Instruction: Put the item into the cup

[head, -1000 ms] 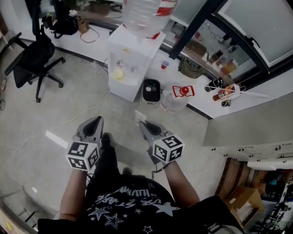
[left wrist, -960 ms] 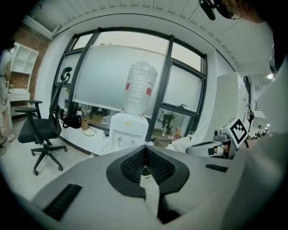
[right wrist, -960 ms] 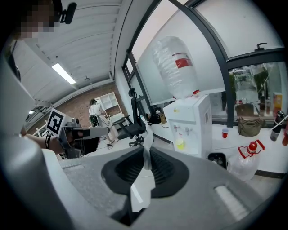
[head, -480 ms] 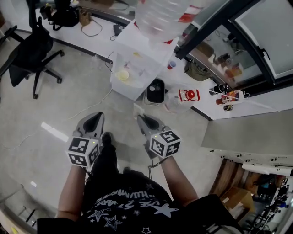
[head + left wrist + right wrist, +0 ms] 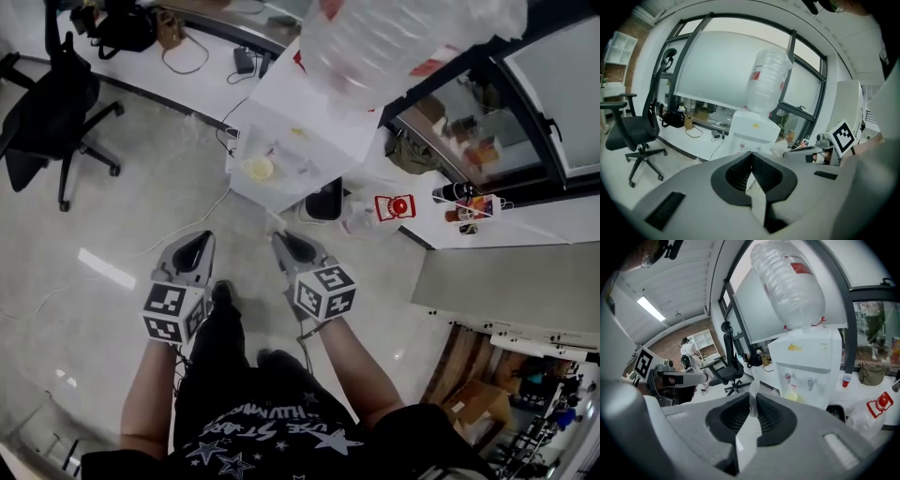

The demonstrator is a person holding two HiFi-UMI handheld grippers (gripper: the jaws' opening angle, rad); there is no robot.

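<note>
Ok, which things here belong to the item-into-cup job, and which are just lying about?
Job: right gripper; thin white item pinched in its jaws; yellowish cup on the water dispenser, probably the target.
Lying about: office chair; black bag; red cup; clear jug with red top.

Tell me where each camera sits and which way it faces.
Head view: on the person's head, looking down at the floor and water dispenser; shows forearms, torso, left gripper, right gripper.
Left gripper view: on the left gripper, facing the dispenser across its shut jaws; right gripper at its right edge.
Right gripper view: on the right gripper, facing the dispenser over jaws pinching a white item; left gripper at its left.
Shared: both gripper views show the dispenser and office chair.
</note>
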